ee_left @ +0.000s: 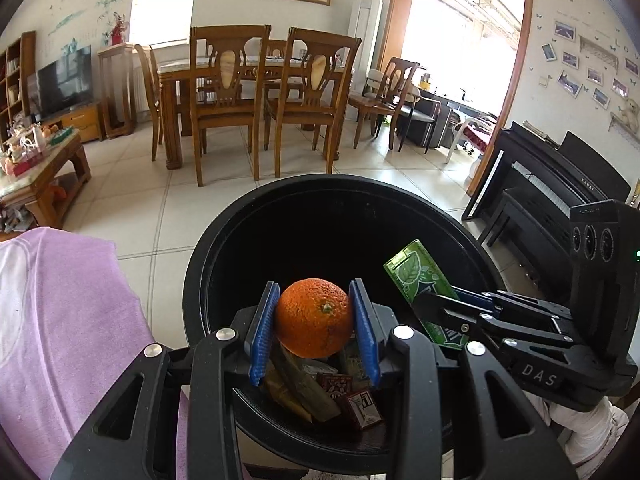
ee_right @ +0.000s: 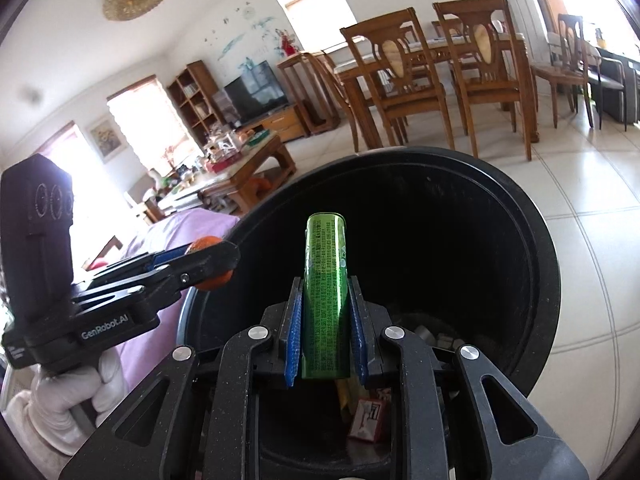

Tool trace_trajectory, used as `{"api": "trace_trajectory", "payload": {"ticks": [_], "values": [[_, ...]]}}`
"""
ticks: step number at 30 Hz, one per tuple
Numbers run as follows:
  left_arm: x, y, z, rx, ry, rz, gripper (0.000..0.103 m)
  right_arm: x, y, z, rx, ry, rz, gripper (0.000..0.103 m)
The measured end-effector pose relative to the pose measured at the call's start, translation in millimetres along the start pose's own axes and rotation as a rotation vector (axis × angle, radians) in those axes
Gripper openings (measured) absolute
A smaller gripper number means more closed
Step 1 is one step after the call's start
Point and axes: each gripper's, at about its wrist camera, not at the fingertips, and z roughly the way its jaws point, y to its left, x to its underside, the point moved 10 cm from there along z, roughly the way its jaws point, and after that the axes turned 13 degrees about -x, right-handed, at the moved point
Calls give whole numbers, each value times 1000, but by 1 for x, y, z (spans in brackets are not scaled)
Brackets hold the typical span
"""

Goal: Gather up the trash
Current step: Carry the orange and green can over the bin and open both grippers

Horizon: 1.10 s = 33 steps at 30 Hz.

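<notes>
- Between the blue pads of the left hand-held gripper (ee_left: pixel 314 334) sits an orange (ee_left: pixel 314 318), clenched at its sides and hanging just inside the near rim of the black bin (ee_left: pixel 472 240).
- Directly below the orange, in the bin's bottom, lie small red-and-white boxes (ee_left: pixel 362 404) and brownish wrappers (ee_left: pixel 296 388); a release here would, by my judgement, drop the fruit straight onto them.
- Beside it, to the right, the right hand-held gripper (ee_right: pixel 325 332) grasps a green packet (ee_right: pixel 326 296) by its long flat faces. The packet's long axis runs forward along the fingers, its far end poking out over the dark opening of the bin.
- Both loads already lie over the mouth; the orange hangs over the near-left edge, the packet nearer the middle, so neither hand looks clearly better placed.
- The left wrist view shows the packet's leaf-printed face (ee_left: pixel 424 292) tilted; the right wrist view shows only its fine-print side, and the orange there is half hidden behind the other gripper's finger.
- Beyond the bin lie the tiled floor (ee_left: pixel 168 208), then the dining chairs (ee_left: pixel 228 96).
</notes>
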Motion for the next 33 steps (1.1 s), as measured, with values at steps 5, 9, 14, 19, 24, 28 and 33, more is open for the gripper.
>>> {"api": "trace_trajectory", "payload": {"ticks": [5, 9, 14, 19, 24, 28, 33], "values": [[-2, -1, 1, 7, 1, 6, 36, -1, 0, 2, 3, 3, 4, 22], [-2, -2, 2, -4, 3, 18, 38, -4, -3, 4, 2, 5, 7, 22], [-3, -5, 4, -16, 8, 24, 38, -4, -5, 3, 6, 8, 6, 22], [-7, -3, 0, -44, -16, 24, 53, -5, 0, 3, 4, 3, 10, 23], [-9, -2, -7, -51, -40, 18, 60, -3, 2, -1, 5, -15, 9, 29], [-11, -1, -12, -60, -54, 13, 73, -5, 2, -7, 9, -41, 9, 44], [-15, 2, -25, -60, -79, 7, 80, -9, 6, -15, 22, -68, 11, 61]]}}
